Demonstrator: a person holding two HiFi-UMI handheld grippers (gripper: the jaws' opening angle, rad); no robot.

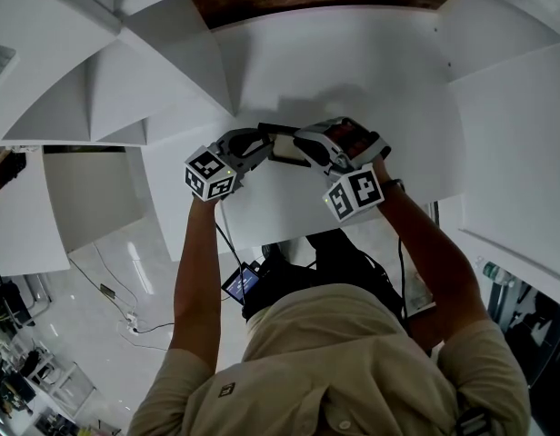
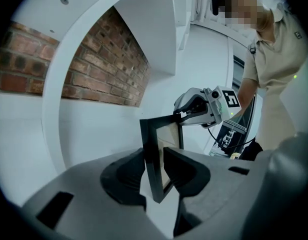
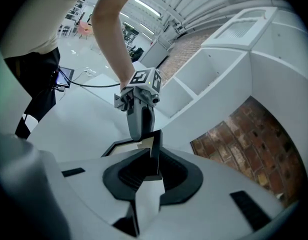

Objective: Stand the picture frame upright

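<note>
Left gripper and right gripper both have their jaws clamped on the black rectangular picture frame, mid white shelf, near its front edge. Looks half-raised, not free-standing yet.

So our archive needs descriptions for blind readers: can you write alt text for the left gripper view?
The left tool is shut on the edge of a black picture frame, and the right tool grips its far corner. Behind are a brick wall and, at right, a person in a beige shirt.
</note>
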